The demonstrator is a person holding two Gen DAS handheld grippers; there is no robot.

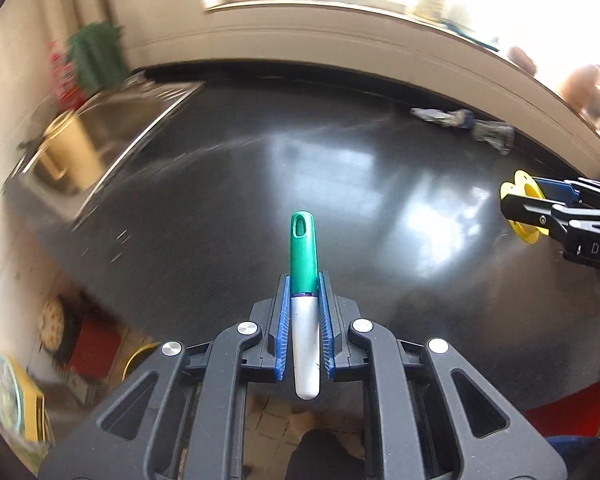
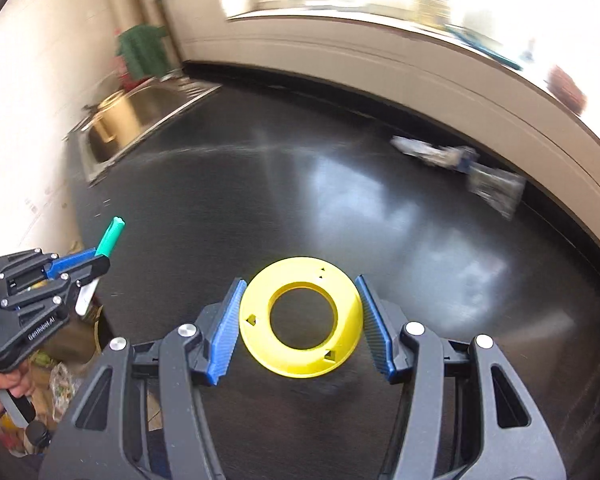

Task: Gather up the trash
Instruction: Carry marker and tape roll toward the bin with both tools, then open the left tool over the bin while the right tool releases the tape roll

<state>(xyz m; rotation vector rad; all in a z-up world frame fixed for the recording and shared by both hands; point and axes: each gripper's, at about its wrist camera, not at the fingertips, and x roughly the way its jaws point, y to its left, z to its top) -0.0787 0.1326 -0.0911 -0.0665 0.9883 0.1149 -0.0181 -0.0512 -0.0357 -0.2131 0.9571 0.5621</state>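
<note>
Open dark countertop (image 1: 228,184); crumpled wrapper (image 1: 460,120) along far edge.

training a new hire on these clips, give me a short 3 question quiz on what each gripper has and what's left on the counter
1. True or false: the left gripper is shut on a marker with a green cap.
2. What does the right gripper hold between its fingers? A) a sponge B) a yellow ring C) a spoon
3. Which item lies on the dark counter near the back wall?

Key:
1. True
2. B
3. A crumpled wrapper, blurred
</note>
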